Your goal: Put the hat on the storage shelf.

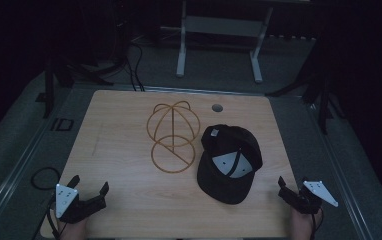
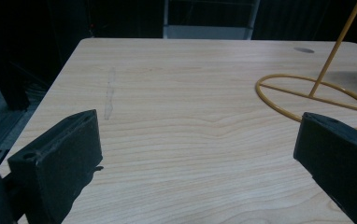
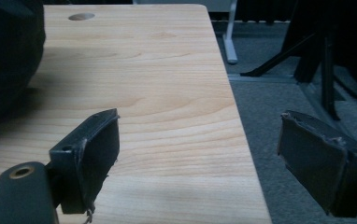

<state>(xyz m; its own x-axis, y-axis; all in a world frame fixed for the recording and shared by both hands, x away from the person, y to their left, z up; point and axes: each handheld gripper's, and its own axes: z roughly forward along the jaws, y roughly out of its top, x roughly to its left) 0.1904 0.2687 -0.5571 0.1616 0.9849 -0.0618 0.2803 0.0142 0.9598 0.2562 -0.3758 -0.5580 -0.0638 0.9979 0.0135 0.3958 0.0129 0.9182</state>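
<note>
**Wood grain, wire and dull cloth**

The pale rectangular wood-look table (image 1: 129, 145) has a smooth, satin top — fine grain lines run along it, and a faint lighter smear marks it in the left gripper view. The yellow-orange wire cap stand (image 1: 172, 135) looks like thin coated metal rod, smooth with a slight sheen. The black cloth baseball cap (image 1: 229, 162) is matt woven fabric; its underside carries paler, grey panels. The left tool (image 1: 88, 188) has matt black jaws with a slightly grainy, rubbery face. The right tool (image 1: 291, 186) has the same dull black pads — worn and frayed at the edges. The floor's grey carpet (image 3: 279, 112) looks coarse and rough.
</note>
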